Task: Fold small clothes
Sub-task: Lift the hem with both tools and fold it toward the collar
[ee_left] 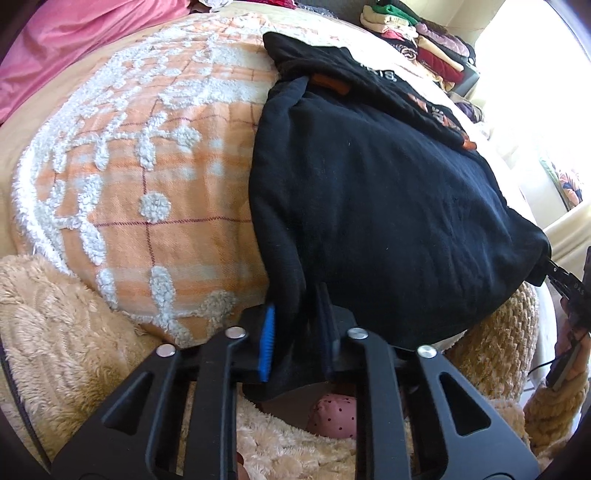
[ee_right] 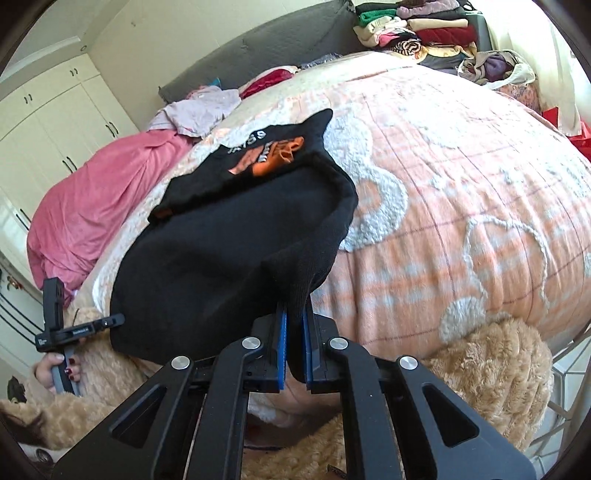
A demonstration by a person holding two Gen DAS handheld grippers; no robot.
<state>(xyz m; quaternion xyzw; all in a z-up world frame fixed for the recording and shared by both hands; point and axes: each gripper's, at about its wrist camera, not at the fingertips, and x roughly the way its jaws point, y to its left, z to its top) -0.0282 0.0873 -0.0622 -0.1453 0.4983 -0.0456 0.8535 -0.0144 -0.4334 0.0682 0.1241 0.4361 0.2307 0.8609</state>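
Note:
A small black garment (ee_left: 384, 192) with orange print and white lettering lies on the orange plaid bed cover (ee_left: 147, 155), its near part raised off the bed. My left gripper (ee_left: 299, 343) is shut on the garment's near left corner. My right gripper (ee_right: 294, 347) is shut on the near right corner of the same garment (ee_right: 229, 243), with cloth pinched between the blue pads (ee_right: 282, 350). The right gripper's tip also shows at the right edge of the left wrist view (ee_left: 557, 275). The left gripper also shows at the left of the right wrist view (ee_right: 110, 321).
A pink blanket (ee_right: 92, 206) and a lilac garment (ee_right: 199, 110) lie at the far side of the bed. A stack of folded clothes (ee_right: 417, 29) sits at the headboard end. A fluffy beige throw (ee_right: 487, 365) hangs over the bed's near edge. White wardrobes (ee_right: 48, 122) stand behind.

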